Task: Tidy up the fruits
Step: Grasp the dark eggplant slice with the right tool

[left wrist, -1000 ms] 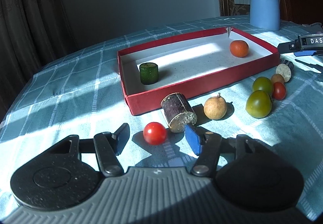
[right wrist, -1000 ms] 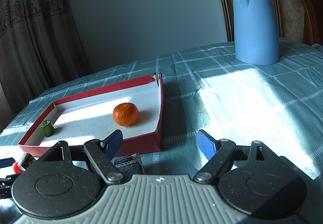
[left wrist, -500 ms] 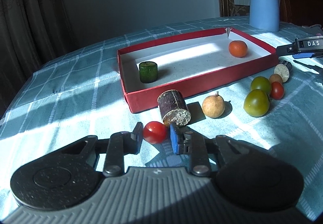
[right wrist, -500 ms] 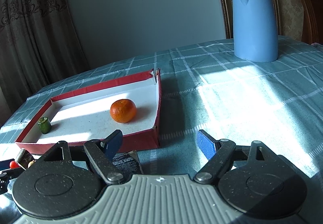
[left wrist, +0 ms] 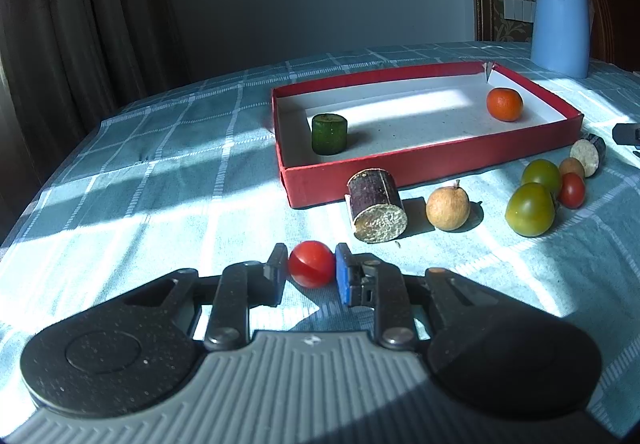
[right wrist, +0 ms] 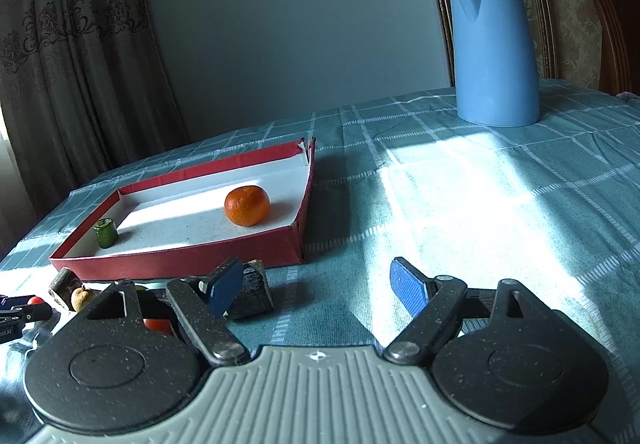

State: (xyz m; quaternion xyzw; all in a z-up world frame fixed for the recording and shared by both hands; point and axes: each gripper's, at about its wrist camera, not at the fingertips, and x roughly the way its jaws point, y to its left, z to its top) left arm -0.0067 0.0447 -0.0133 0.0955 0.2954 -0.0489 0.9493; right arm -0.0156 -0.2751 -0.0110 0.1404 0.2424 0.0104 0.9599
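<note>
Left tool [left wrist: 311, 267] is clamped on a small red tomato [left wrist: 311, 263], both pads pressing its sides, near the front edge of the worktop [left wrist: 120, 179] with its checked cloth. Just beyond lie a cut brown cylinder [left wrist: 376, 211] and a tan round fruit [left wrist: 447, 203]; further right sit two green tomatoes [left wrist: 530, 209], another red tomato [left wrist: 572, 190] and a second cut piece [left wrist: 587, 157]. Behind them the red tray [left wrist: 420, 163] holds a green cylinder piece [left wrist: 329, 133] at its left end and an orange [left wrist: 505, 104] at its far right. Right tool [right wrist: 318, 286] stands wide with nothing between its pads, near the tray's right corner. A blue kettle [right wrist: 494, 51] stands far right.
</note>
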